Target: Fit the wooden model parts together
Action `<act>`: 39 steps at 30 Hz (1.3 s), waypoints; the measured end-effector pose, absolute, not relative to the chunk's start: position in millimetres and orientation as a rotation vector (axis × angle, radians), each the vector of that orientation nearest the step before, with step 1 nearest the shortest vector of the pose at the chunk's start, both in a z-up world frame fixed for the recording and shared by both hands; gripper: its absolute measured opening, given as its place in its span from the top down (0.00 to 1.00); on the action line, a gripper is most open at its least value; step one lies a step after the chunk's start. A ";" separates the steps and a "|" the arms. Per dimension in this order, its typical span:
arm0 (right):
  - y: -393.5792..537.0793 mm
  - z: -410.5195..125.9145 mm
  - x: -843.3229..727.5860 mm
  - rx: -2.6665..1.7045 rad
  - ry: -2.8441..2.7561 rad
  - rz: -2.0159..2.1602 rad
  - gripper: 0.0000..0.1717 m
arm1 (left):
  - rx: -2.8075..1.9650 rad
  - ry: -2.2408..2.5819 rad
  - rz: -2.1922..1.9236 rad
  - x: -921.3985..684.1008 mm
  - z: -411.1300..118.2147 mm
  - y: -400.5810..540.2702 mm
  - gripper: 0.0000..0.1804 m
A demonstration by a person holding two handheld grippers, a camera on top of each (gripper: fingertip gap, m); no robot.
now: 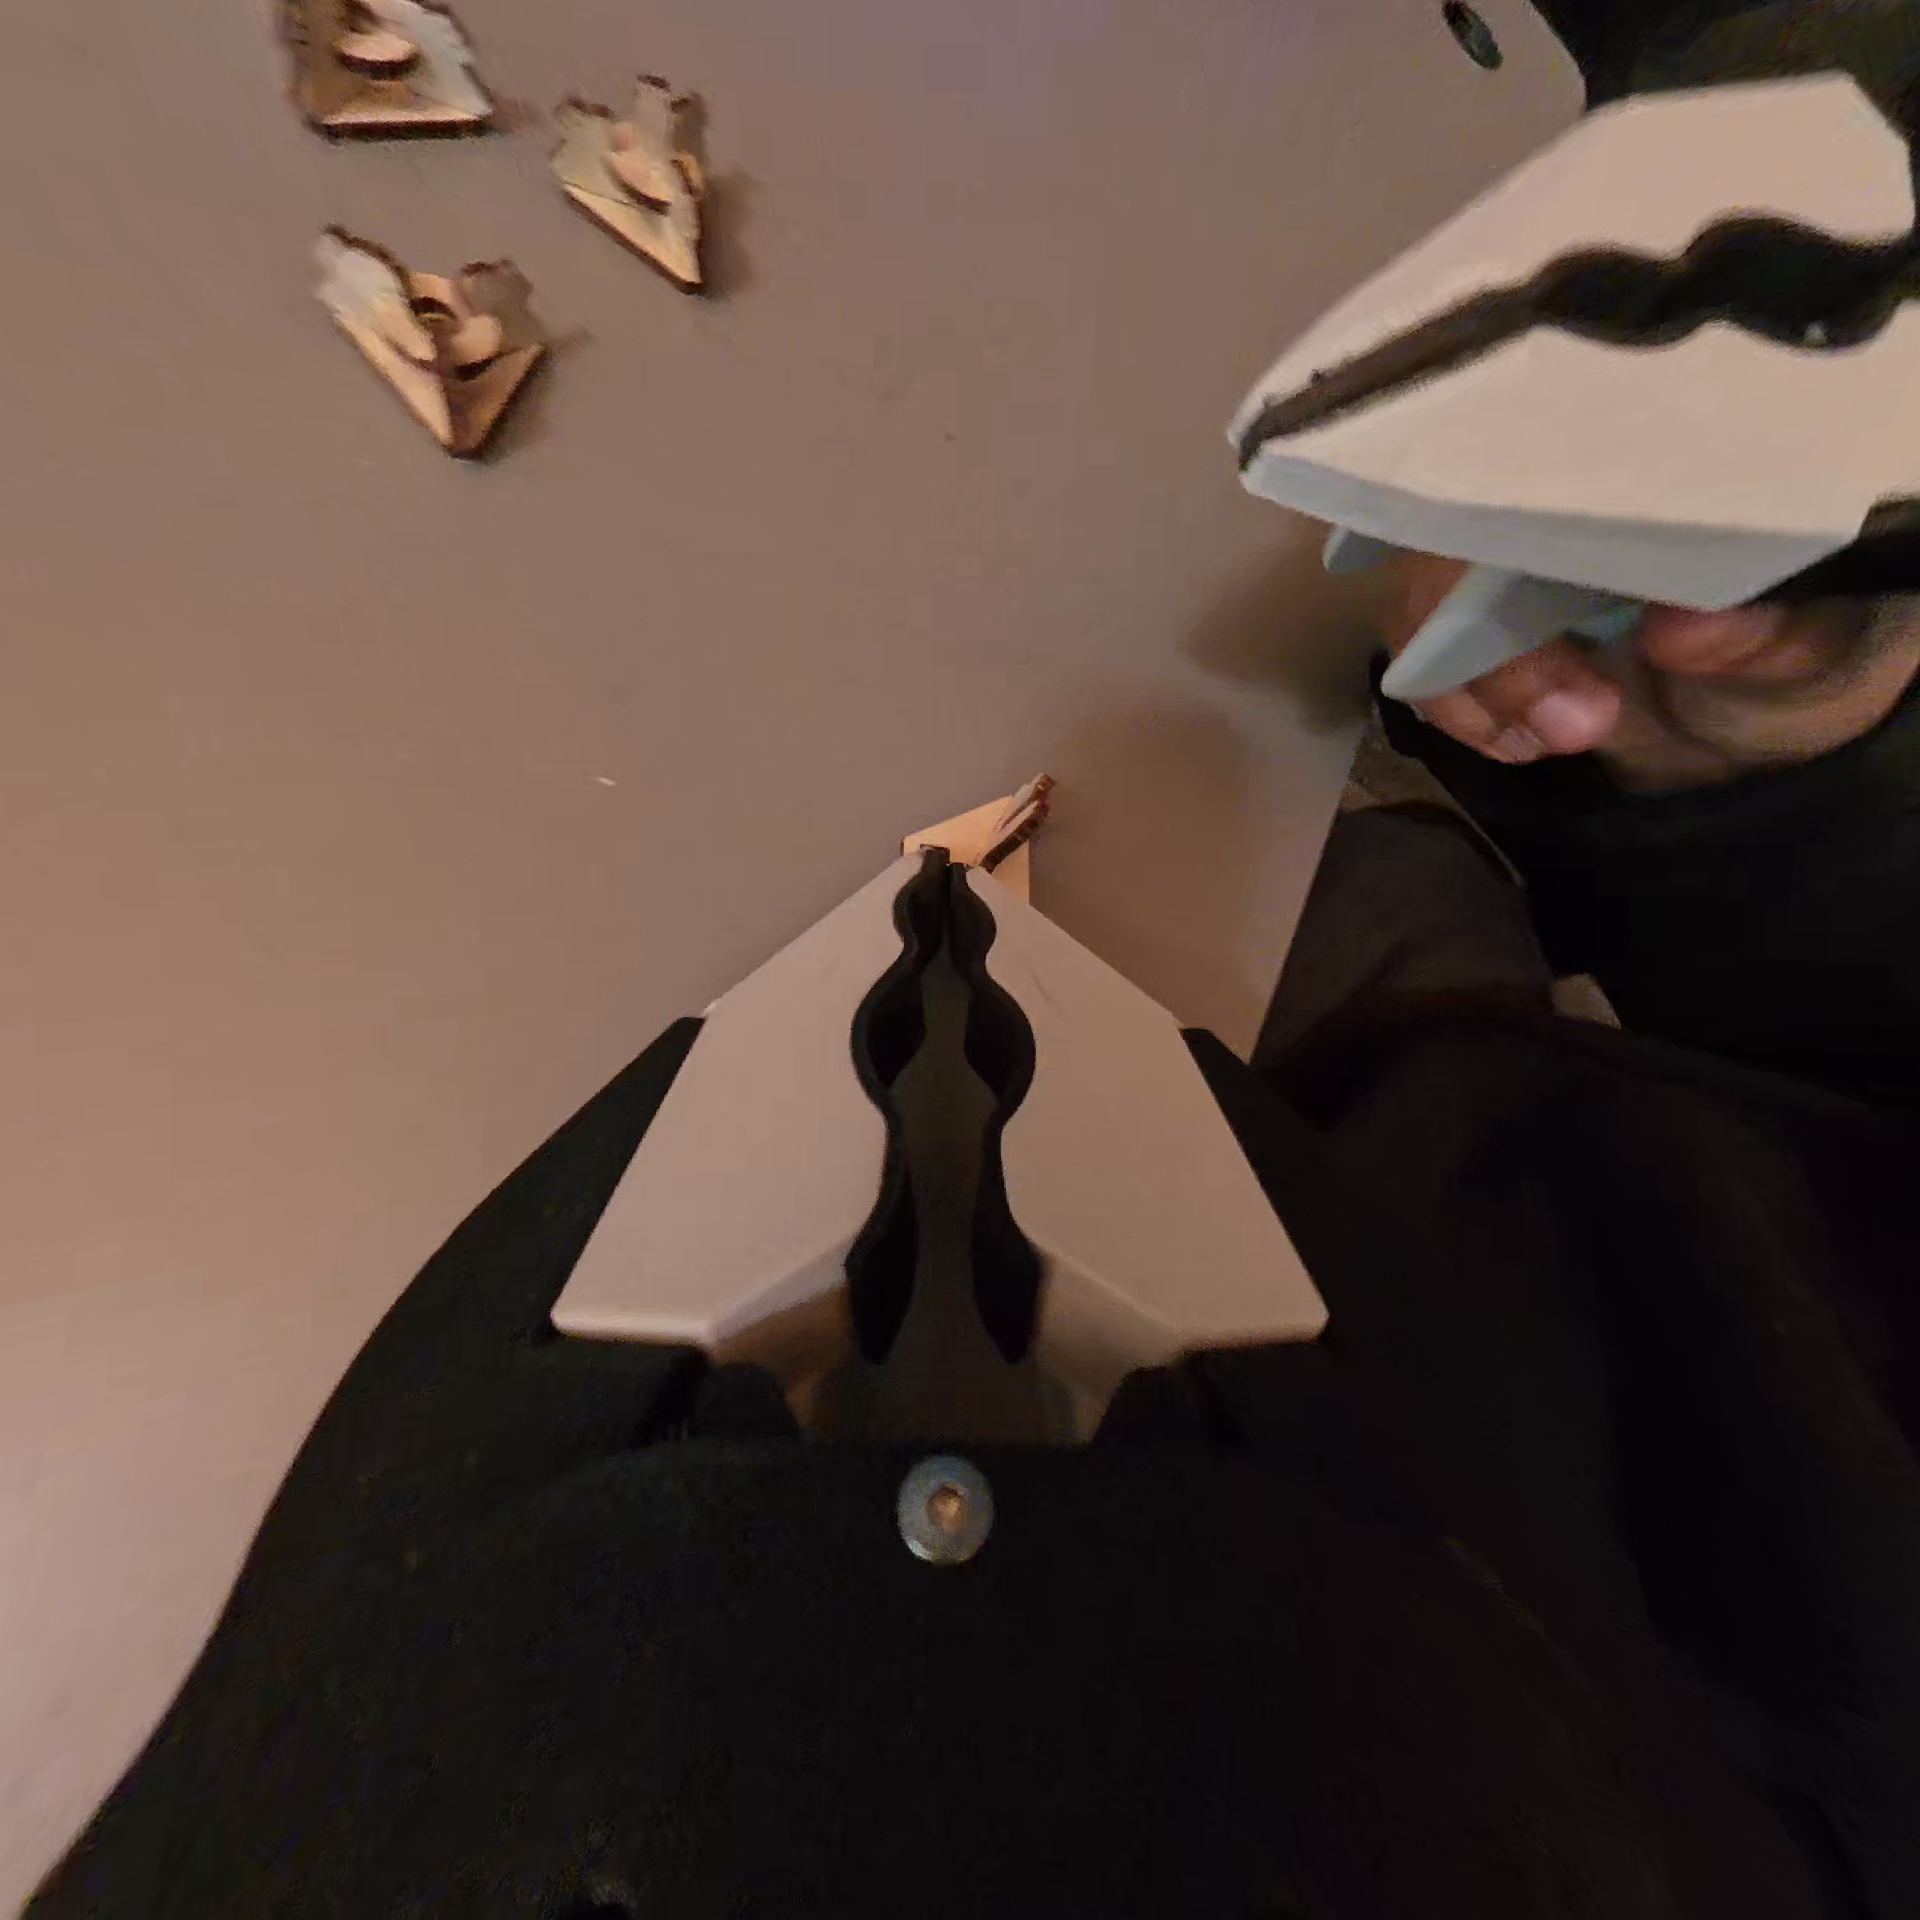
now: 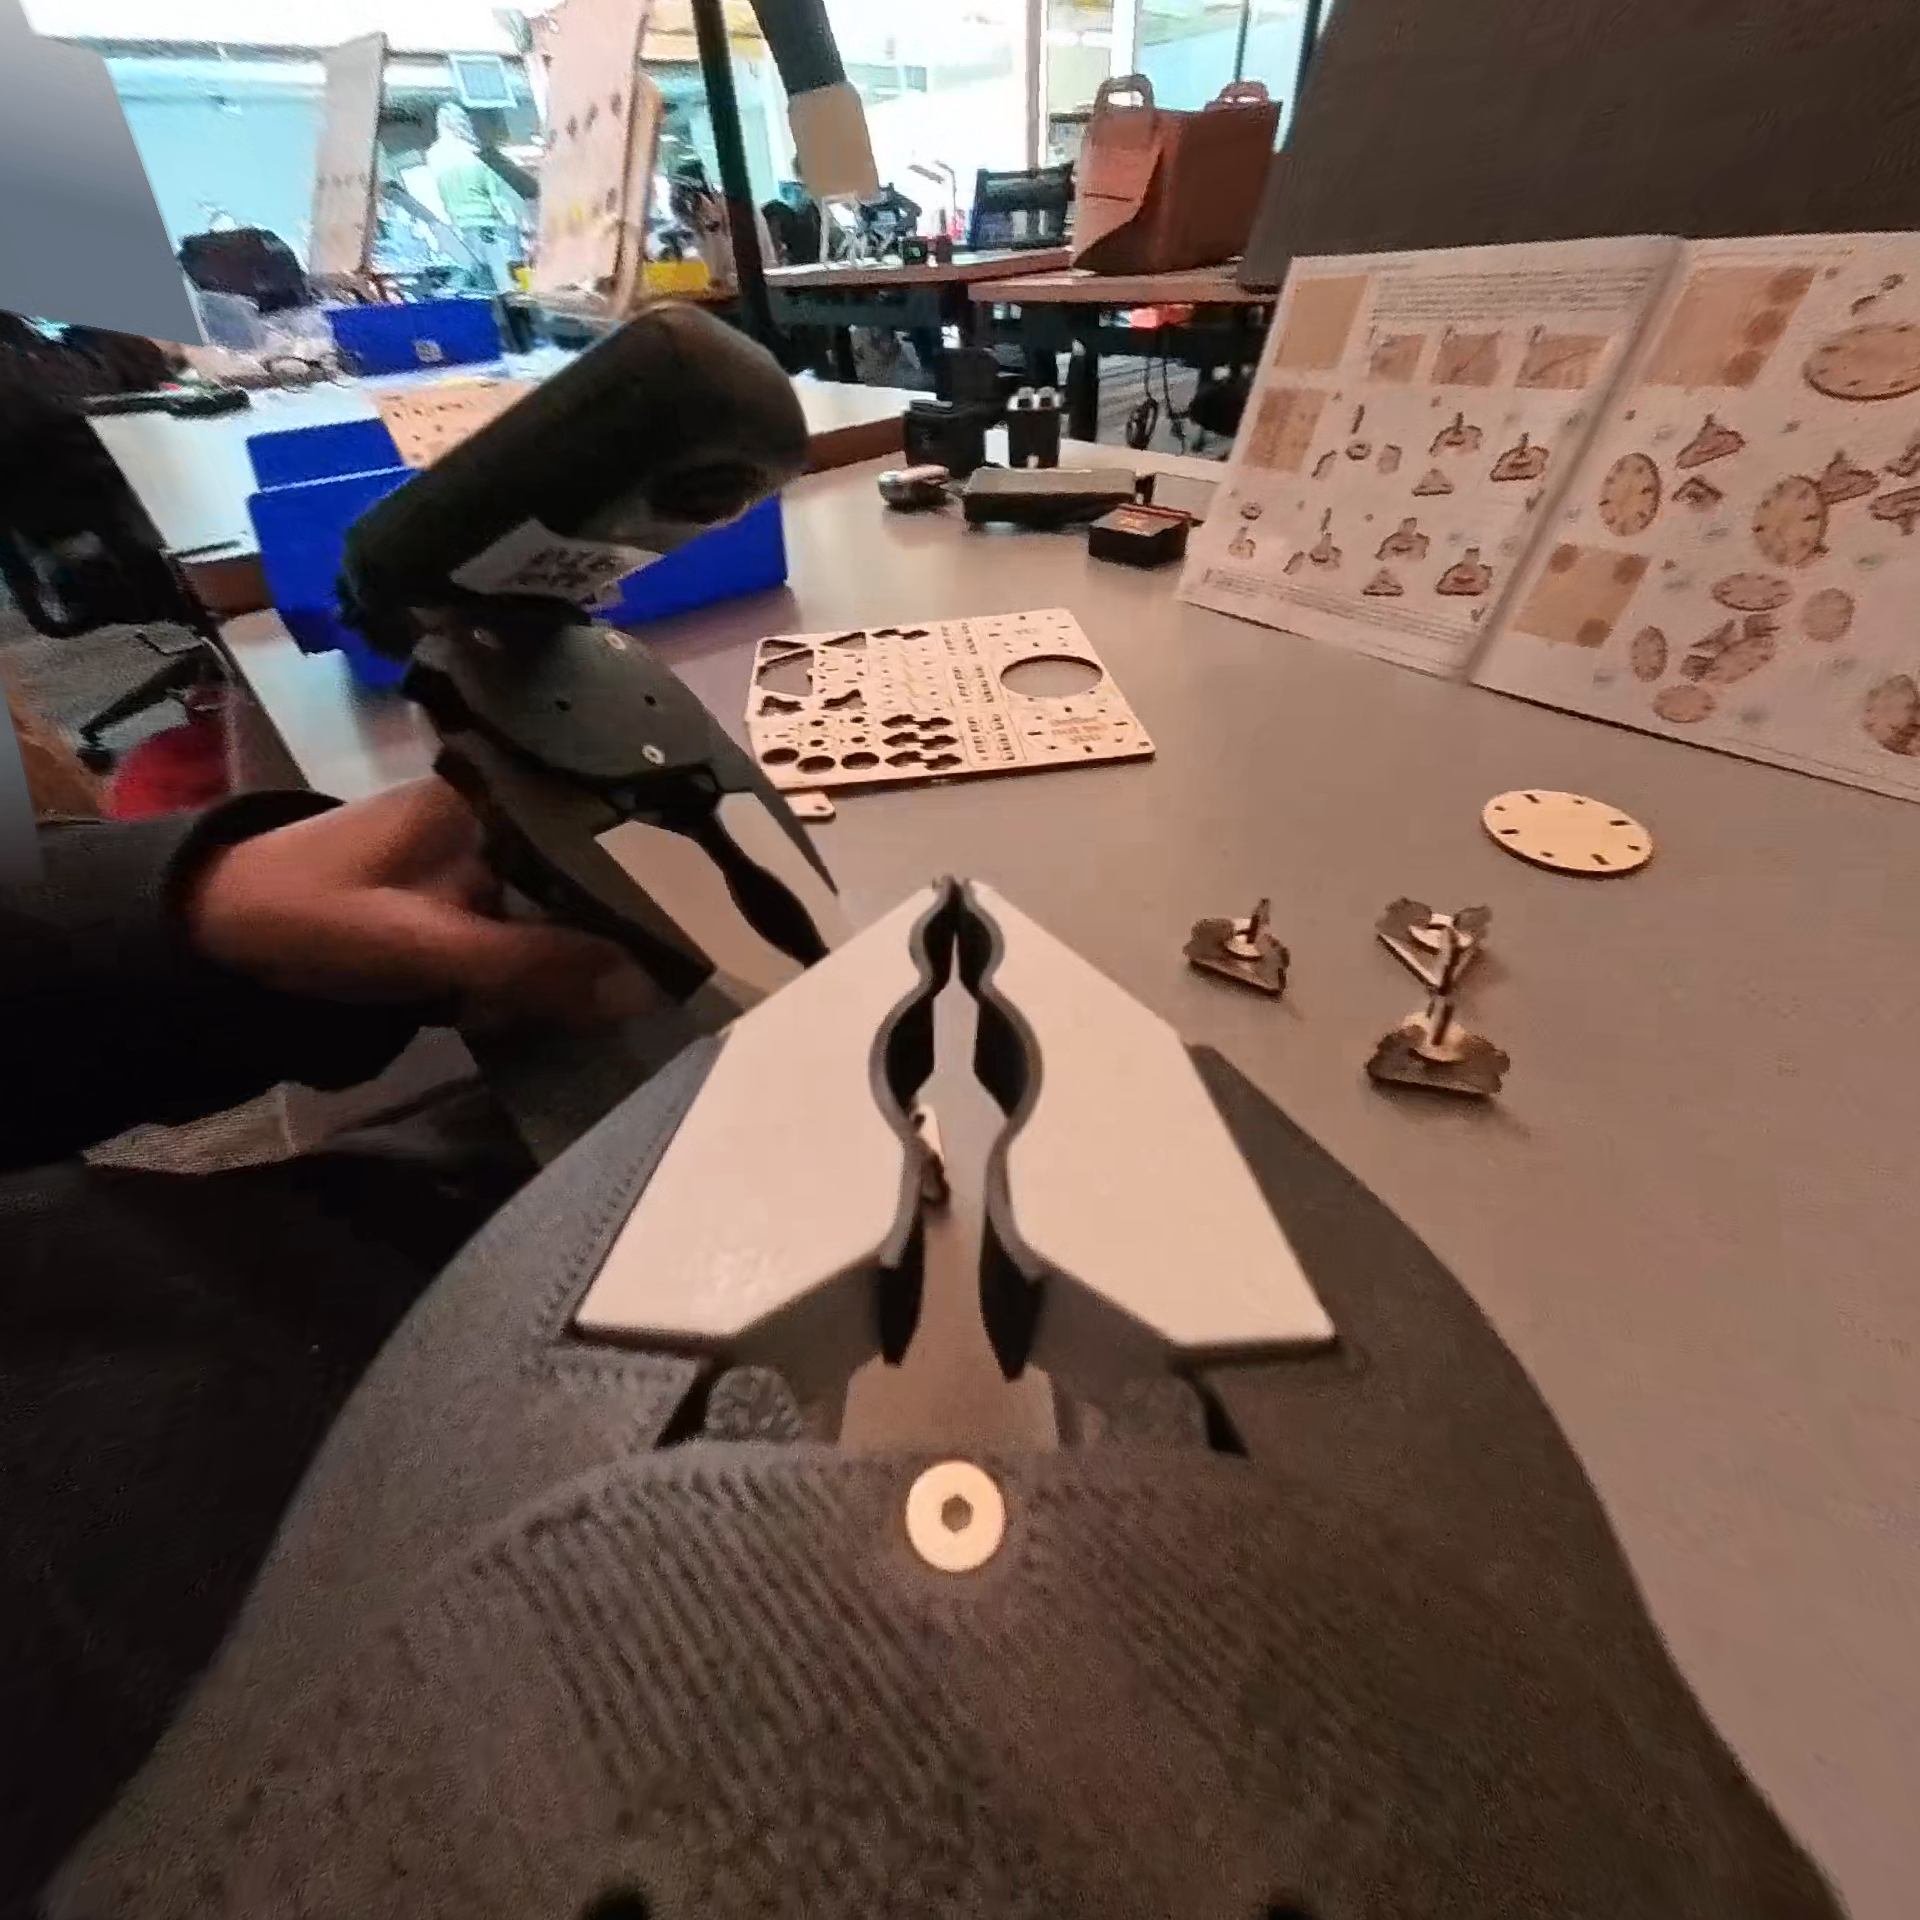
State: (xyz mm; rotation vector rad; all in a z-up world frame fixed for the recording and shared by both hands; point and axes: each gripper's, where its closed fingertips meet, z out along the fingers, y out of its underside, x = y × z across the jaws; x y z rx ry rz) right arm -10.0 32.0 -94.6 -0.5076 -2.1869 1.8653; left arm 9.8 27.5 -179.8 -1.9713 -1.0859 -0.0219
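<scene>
Fingertips of our left gripper (image 1: 943, 858) are pinching a small wooden piece (image 1: 997, 826) just past their tips; our right gripper (image 2: 956, 885) is closing on nothing, with three wooden assemblies (image 2: 1436, 1051) lying ahead to its right on the table (image 2: 1195, 883).

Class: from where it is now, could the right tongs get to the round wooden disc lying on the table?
Probably yes. The right tongs, shut, face open grey table, and the disc lies flat ahead to their right; three small wooden assemblies sit nearer, beside that path.
</scene>
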 end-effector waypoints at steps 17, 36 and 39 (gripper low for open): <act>19.0 -170.1 22.8 -0.289 -2.604 1.447 1.00 | -1.920 -1.181 0.122 -22.9 -177.0 15.9 1.00; 45.1 -155.2 -17.5 -0.730 -2.466 1.590 1.00 | -1.904 -1.058 -0.105 9.3 -172.2 30.5 1.00; 43.5 -161.6 3.5 -0.550 -2.617 1.560 1.00 | -1.929 -1.085 -0.079 7.2 -176.7 28.9 1.00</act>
